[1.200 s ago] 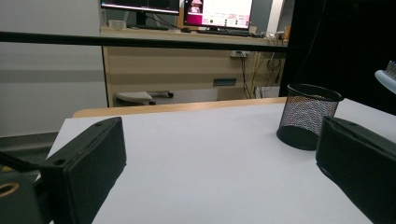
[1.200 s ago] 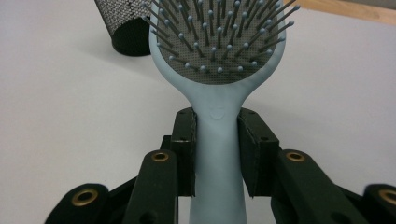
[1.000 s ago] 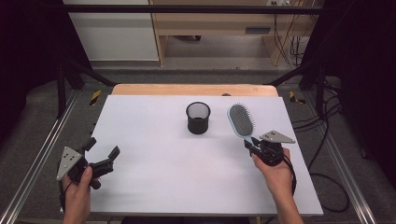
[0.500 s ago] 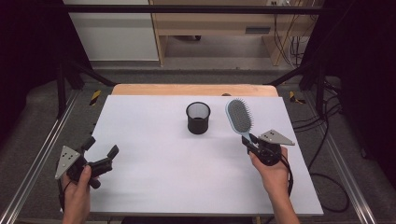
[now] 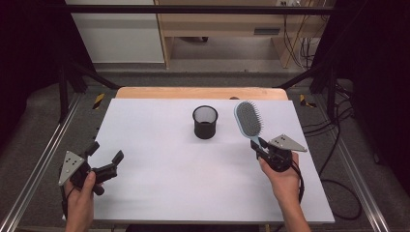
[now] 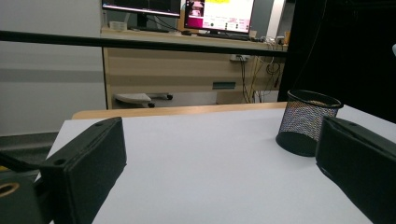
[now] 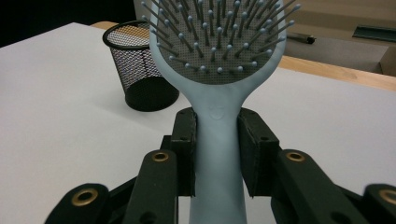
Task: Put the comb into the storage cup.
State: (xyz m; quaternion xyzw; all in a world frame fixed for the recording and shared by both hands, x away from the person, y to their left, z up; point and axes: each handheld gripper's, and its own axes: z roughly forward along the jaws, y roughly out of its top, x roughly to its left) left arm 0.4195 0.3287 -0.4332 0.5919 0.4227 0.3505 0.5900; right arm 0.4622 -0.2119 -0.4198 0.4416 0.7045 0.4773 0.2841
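A light blue hairbrush (image 5: 247, 118) with its bristles up is held by the handle, off the white table (image 5: 159, 179), at the right. My right gripper (image 5: 261, 147) is shut on that handle. In the right gripper view both pads press the handle of the hairbrush (image 7: 219, 42), and my right gripper (image 7: 217, 154) points past a black mesh cup (image 7: 140, 70). The mesh cup (image 5: 205, 122) stands upright mid-table, left of the brush head. My left gripper (image 5: 105, 151) hovers open near the table's left front. In the left gripper view my left gripper (image 6: 219, 158) has nothing between its jaws, and the cup (image 6: 306, 121) stands ahead on the right.
A wooden board (image 5: 200, 93) runs along the table's far edge. Metal rails (image 5: 43, 164) flank the table, and cables (image 5: 338, 145) lie on the floor to the right. A desk with monitors (image 6: 219, 14) stands beyond the table.
The hairbrush head has tipped very slightly toward the far side. Both hands have stayed in place.
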